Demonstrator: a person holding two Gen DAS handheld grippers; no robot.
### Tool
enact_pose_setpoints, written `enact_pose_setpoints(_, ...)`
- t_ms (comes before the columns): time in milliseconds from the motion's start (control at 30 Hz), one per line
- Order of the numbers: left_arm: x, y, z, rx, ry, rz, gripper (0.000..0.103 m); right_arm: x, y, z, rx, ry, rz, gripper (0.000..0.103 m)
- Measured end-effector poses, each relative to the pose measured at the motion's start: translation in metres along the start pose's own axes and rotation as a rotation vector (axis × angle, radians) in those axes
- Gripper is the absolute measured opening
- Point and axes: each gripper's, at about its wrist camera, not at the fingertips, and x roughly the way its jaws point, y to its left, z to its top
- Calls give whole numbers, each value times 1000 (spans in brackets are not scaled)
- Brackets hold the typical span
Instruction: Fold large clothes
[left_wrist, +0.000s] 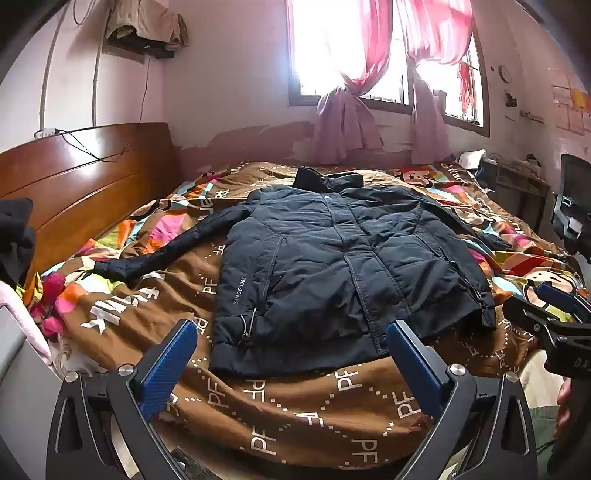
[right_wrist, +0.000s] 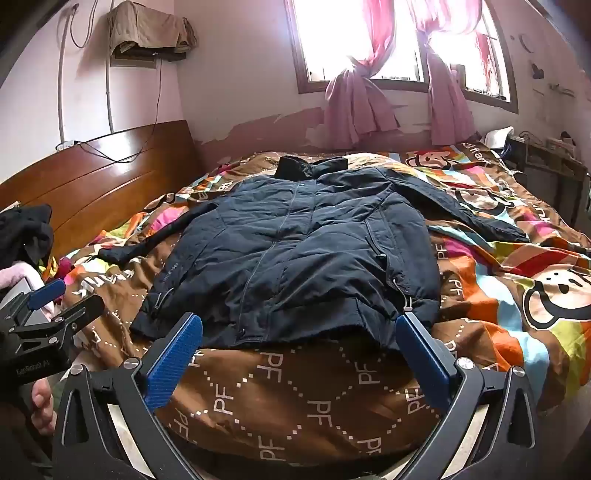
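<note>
- A big dark blue jacket (left_wrist: 343, 269) lies flat on the bed, front side up, on a brown and bright colored blanket (left_wrist: 303, 406).
- Its collar points to the window and its bottom edge is on the near side, toward both grippers.
- One sleeve (left_wrist: 162, 254) stretches out toward the wooden headboard (left_wrist: 85, 192). The other sleeve (right_wrist: 476, 218) stretches out the other way.
- The left gripper (left_wrist: 291, 350) is held low at the near side of the bed and points along the jacket. Its two blue fingers (left_wrist: 173, 362) are spread wide apart and hold nothing. The jacket's bottom edge shows between them.
- The right gripper (right_wrist: 299, 343) is held the same way, just beside the left one. Its blue fingers (right_wrist: 177, 354) are also spread wide with nothing in them. Its right finger sits by the jacket's bottom corner.
- Each camera sees the other gripper at its edge, and part of a hand under it.
- Pink curtains (left_wrist: 351, 110) hang tied at the bright window behind the bed.
</note>
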Motion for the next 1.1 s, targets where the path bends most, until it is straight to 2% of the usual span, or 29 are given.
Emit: enact_pose_setpoints(1100, 1, 1, 0, -14, 4, -9, 103, -1, -1, 0, 7, -8, 3, 102)
